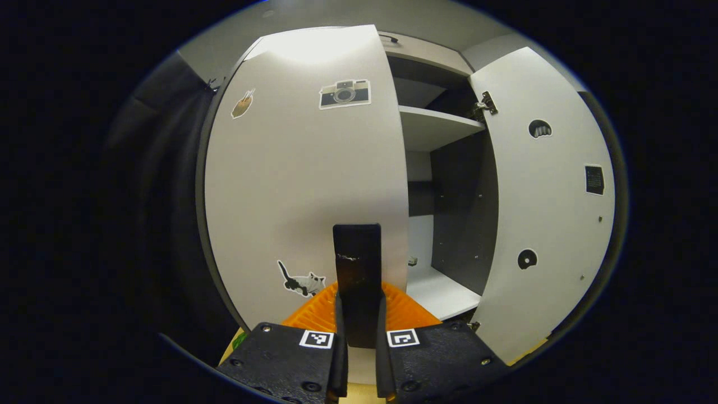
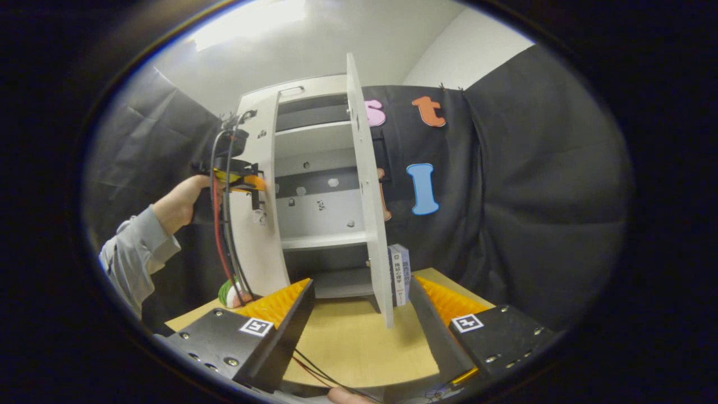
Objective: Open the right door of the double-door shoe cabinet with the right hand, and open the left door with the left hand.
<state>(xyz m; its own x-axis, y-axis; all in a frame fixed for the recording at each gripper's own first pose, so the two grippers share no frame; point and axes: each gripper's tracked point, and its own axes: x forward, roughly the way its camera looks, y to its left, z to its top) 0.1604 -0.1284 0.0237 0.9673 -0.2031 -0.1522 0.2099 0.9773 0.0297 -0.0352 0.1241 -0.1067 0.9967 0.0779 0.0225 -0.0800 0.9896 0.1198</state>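
1. Left gripper [image 1: 359, 336], fingers pressed together on the dark handle [image 1: 357, 264] near the left door's [image 1: 303, 185] free edge.
2. In the right gripper view, a hand [image 2: 182, 205] with a grey sleeve [image 2: 134, 252] holds that gripper level against the door.
3. Right gripper [image 2: 359, 314], fingers spread wide, pinching nothing, above the bench [image 2: 348, 342], the open right door [image 2: 367, 196] edge-on between them.
4. Shoe cabinet [image 2: 314, 185] at the bench's far edge, shelves exposed

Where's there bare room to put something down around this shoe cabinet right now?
The tabletop is bare in front of the cabinet, between the open right door and the left door. The lower shelf and upper shelf look bare too. It is crowded by the left door, where the left gripper clamps its handle, and beside the box.
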